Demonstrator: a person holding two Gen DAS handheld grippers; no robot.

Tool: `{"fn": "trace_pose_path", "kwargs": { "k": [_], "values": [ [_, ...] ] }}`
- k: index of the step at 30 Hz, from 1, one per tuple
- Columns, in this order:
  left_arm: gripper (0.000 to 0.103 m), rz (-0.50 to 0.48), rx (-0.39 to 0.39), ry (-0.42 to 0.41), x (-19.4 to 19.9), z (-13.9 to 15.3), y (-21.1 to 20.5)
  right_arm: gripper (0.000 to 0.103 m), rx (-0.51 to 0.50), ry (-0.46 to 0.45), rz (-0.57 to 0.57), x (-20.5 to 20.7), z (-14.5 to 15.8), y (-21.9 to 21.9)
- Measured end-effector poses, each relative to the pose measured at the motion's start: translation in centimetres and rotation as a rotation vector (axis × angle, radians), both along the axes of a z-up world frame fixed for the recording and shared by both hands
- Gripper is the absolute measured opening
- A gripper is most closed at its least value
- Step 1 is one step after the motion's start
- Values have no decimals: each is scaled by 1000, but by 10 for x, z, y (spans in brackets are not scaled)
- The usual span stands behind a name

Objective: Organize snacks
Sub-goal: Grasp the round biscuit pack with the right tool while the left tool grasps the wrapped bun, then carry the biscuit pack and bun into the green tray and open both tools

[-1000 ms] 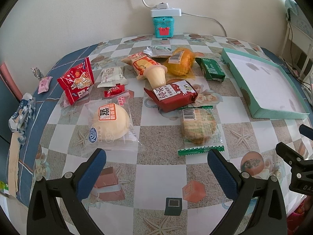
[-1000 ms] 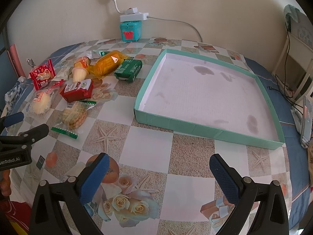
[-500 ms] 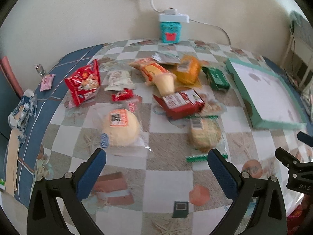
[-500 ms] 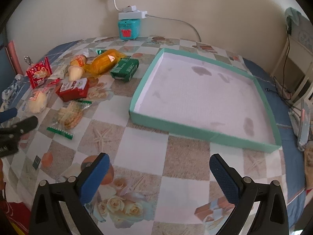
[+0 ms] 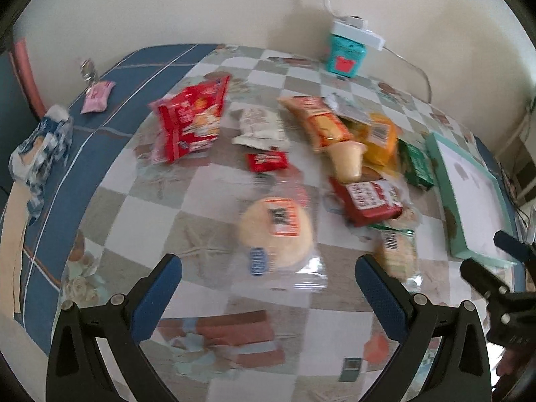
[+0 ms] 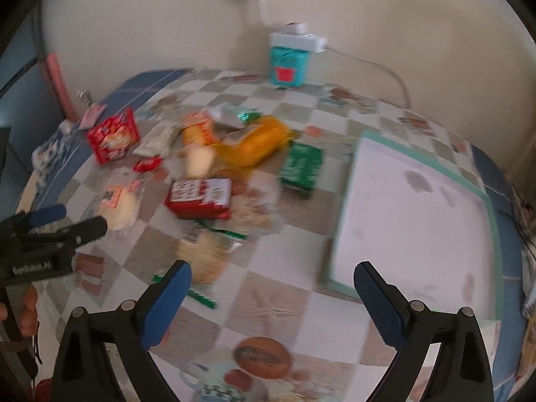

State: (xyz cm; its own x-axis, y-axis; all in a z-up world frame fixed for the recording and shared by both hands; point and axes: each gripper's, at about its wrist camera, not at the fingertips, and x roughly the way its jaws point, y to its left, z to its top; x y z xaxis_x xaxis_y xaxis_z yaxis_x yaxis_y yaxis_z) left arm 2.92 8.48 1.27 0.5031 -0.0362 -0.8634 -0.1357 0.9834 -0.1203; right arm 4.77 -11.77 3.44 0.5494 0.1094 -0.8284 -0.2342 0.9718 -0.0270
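both views swung left, right gripper [image 6: 271, 284] fingers narrowing slightly, empty

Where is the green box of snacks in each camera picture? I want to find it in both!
Left wrist view: the green box sits at the right, just left of the teal tray and right of the orange packet.
Right wrist view: the green box lies near the middle, between the orange packet and the teal tray.
Shared landmark: the teal carton by the wall.
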Motion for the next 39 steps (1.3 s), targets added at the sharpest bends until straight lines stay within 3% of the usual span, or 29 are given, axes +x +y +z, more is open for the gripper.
{"fn": "trace_pose_path", "kwargs": {
  "k": [14,23,27,30,32,39],
  "values": [
    [102,-18,-37,99,31,-21,1,98,-10,165,64,28,-38,42],
    [74,-24,-28,138,39,-34,-5,89,-22,198,118,28,-55,61],
    [65,-23,-25,140,40,-34,-4,78,8,206,137,28,-55,61],
    [62,-23,-26,144,42,-33,-6,65,40,217,155,28,-54,60],
    [57,-22,-32,149,42,-32,-3,65,46,222,156,27,-53,60],
    [55,-13,-60,126,34,-17,9,60,124,241,93,30,-46,36]
  ]
}}
